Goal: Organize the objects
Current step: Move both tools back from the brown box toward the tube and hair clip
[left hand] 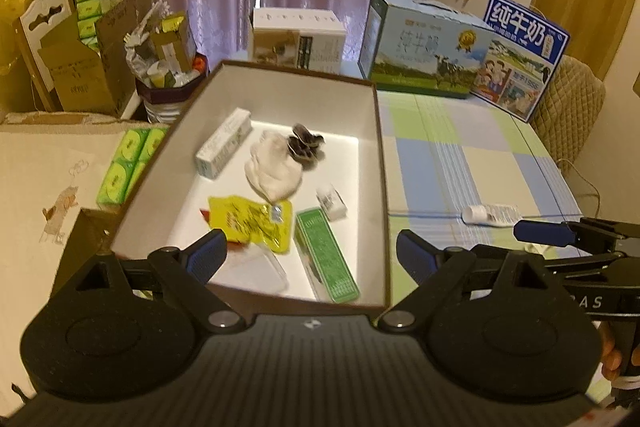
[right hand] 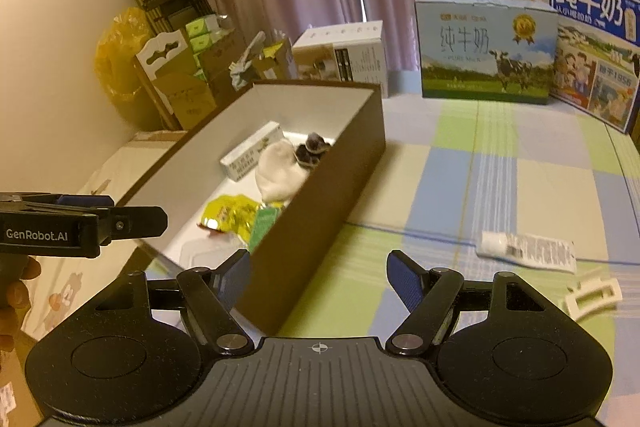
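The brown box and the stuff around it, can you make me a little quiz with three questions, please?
1. True or false: the white tube lies inside the brown box.
2. What colour is the long flat carton nearest the box's front wall?
3. Which is empty? A) left claw B) right claw C) both

Key:
1. False; it lies on the checked tablecloth, outside the box.
2. Green.
3. C; both stand open with nothing between the fingers.
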